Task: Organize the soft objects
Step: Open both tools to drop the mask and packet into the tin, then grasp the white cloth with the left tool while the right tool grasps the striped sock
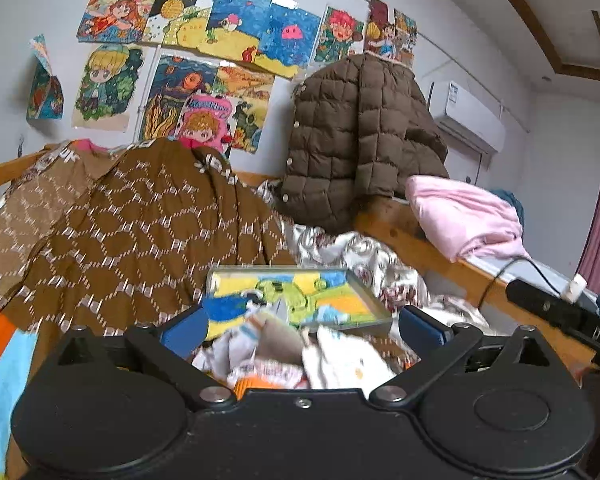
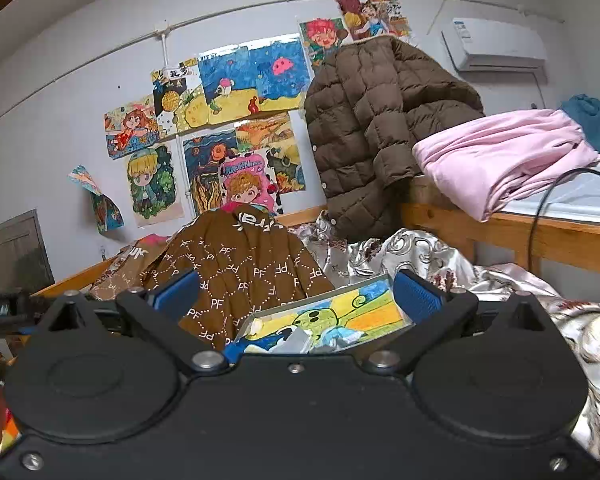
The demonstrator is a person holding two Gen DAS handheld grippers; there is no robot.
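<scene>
Currently, both the left gripper [image 1: 300,326] and right gripper [image 2: 298,294] are held wide open, with nothing gripped. Small crumpled clothes [image 1: 300,356] are seen piled on the bed by a tray [image 1: 364,292]; light, limp, probably best pinched at a bunched fold.

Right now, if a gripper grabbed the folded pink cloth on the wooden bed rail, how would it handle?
The pink cloth would probably go floppy: it lies in soft folds and sags over the wooden rail. It looks light for its bulk. Pinched at one edge, it would likely unfold and trail.
</scene>
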